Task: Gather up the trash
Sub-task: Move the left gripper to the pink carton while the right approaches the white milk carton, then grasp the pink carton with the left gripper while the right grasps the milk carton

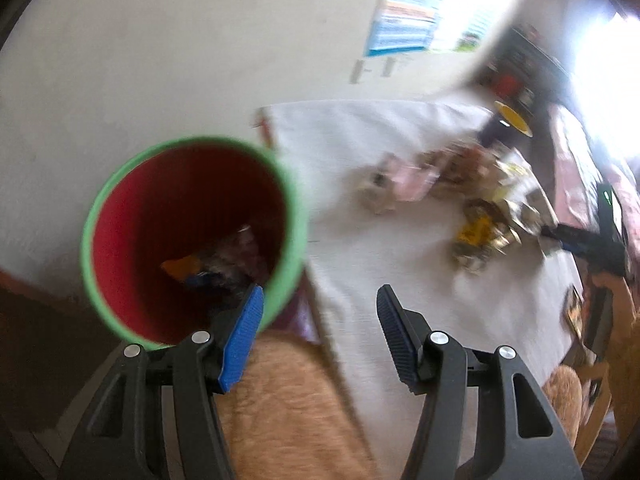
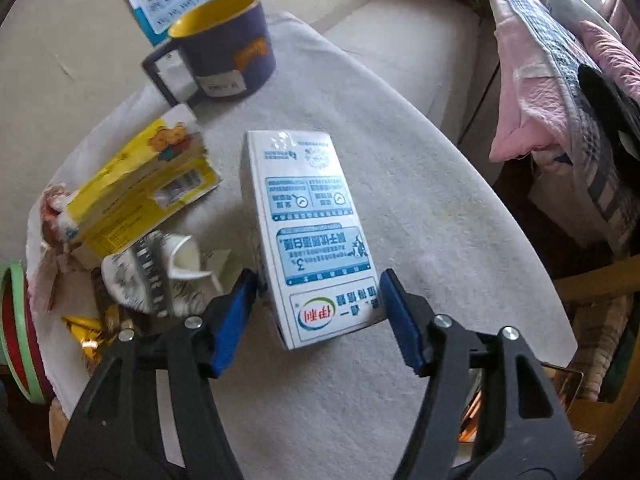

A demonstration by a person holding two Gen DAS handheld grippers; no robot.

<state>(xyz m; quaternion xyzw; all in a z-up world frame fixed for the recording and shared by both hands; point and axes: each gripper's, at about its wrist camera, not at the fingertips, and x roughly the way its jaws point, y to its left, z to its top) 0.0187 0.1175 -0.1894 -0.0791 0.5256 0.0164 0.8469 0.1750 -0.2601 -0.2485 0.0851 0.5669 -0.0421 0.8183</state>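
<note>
A red bin with a green rim (image 1: pixel 192 240) hangs off the table's left side and holds several wrappers; it also shows at the left edge of the right wrist view (image 2: pixel 16 332). My left gripper (image 1: pixel 320 300) is open and empty beside the bin's rim, above an orange cushion. A white and blue milk carton (image 2: pixel 312 232) lies on the white tablecloth (image 2: pixel 420 208). My right gripper (image 2: pixel 318 284) is open with its jaws either side of the carton's near end. A yellow packet (image 2: pixel 140 188), a crushed paper cup (image 2: pixel 160 276) and gold foil (image 2: pixel 90 334) lie left of it.
A dark blue mug with a yellow inside (image 2: pixel 224 44) stands at the table's far side. Pink and patterned bedding (image 2: pixel 560 92) is piled to the right. A wooden chair (image 2: pixel 600 280) stands by the table. A poster (image 1: pixel 404 16) hangs on the wall.
</note>
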